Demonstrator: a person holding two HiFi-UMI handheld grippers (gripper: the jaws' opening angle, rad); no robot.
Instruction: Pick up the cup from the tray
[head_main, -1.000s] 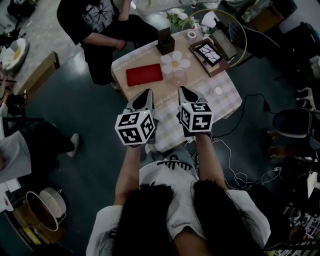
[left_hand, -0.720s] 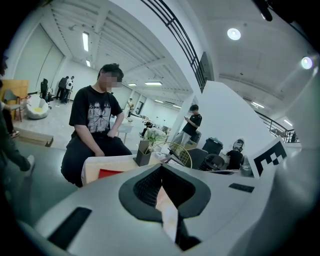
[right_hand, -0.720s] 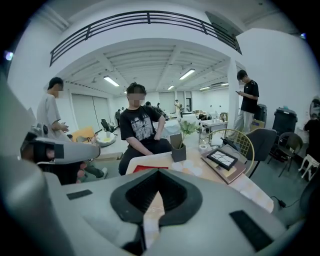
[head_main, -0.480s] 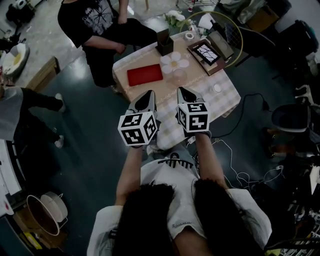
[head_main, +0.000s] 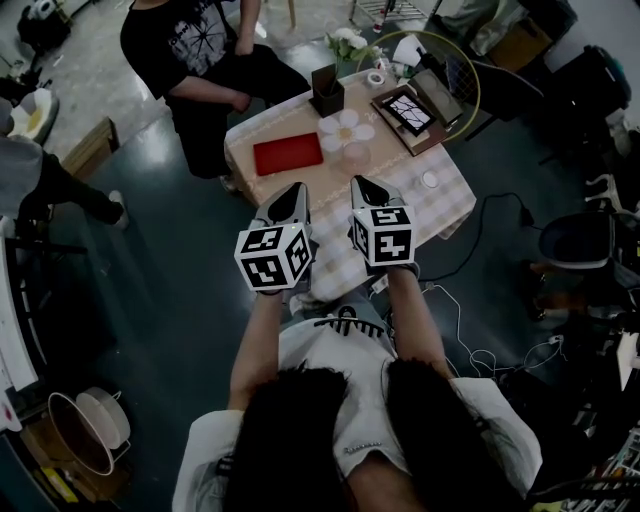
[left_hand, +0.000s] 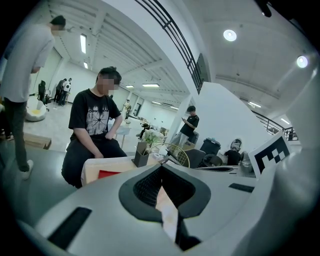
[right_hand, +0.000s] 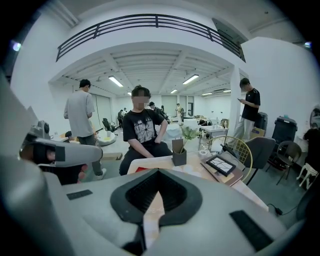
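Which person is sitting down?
The one in the black printed T-shirt, in the middle. The person in grey and the one at the far right both stand.

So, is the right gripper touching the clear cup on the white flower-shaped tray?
Apart. Right gripper view shows the right gripper shut and empty, the table holding the clear cup well ahead.

The person wears a white short-sleeved T-shirt (head_main: 345, 345) with a dark print on the chest, and long dark hair (head_main: 300, 430) hangs in 2 bunches. The left tongs (head_main: 293, 188) and right tongs (head_main: 358, 182) are grey and pointed. Each bears a white cube (head_main: 272, 257) with black square markers and dark ribbed pads (right_hand: 142, 192).
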